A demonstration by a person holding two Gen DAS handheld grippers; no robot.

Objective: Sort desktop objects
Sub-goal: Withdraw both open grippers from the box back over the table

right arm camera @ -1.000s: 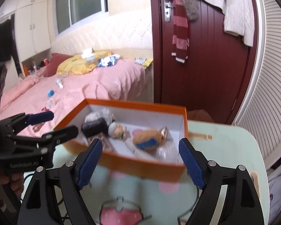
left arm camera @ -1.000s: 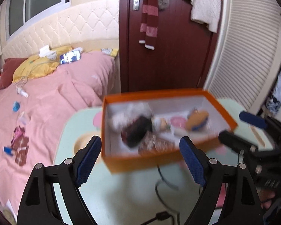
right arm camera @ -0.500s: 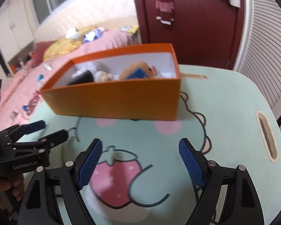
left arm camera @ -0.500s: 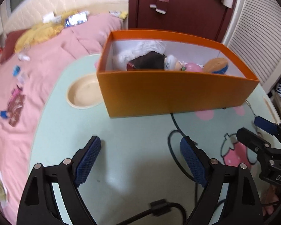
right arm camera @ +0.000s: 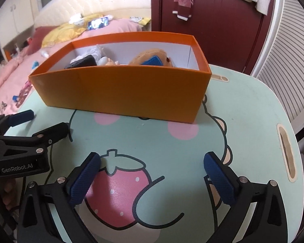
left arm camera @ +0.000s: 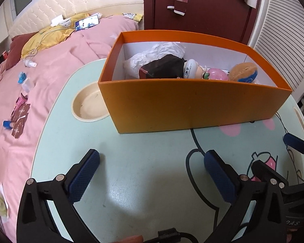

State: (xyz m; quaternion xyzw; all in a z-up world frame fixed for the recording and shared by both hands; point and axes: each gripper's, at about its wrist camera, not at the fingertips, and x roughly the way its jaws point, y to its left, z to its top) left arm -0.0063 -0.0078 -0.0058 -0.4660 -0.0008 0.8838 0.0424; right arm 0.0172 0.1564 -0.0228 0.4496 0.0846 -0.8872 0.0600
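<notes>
The mint-green table lies bare between the orange box and both grippers, with open surface on every near side. On its left, the table's curved edge runs just beside the pink bed; a round cream recess sits in the tabletop against the box's left corner. On the right, a slotted handle hole lies near the rim, and the box's right end stops well short of that edge. Behind the box stand a dark red door and a slatted white panel.

The left gripper hangs over bare table, its jaws having just opened wide, with nothing between them. The right gripper is likewise released, jaws just spread, above a printed strawberry with nothing in its grasp.

The box stands upright toward the table's far side, plain orange outside and white inside. It holds crumpled white paper, a dark pouch, a small white-headed figure, a pink ball-like toy and a tan plush with a blue patch, all lying close together.
</notes>
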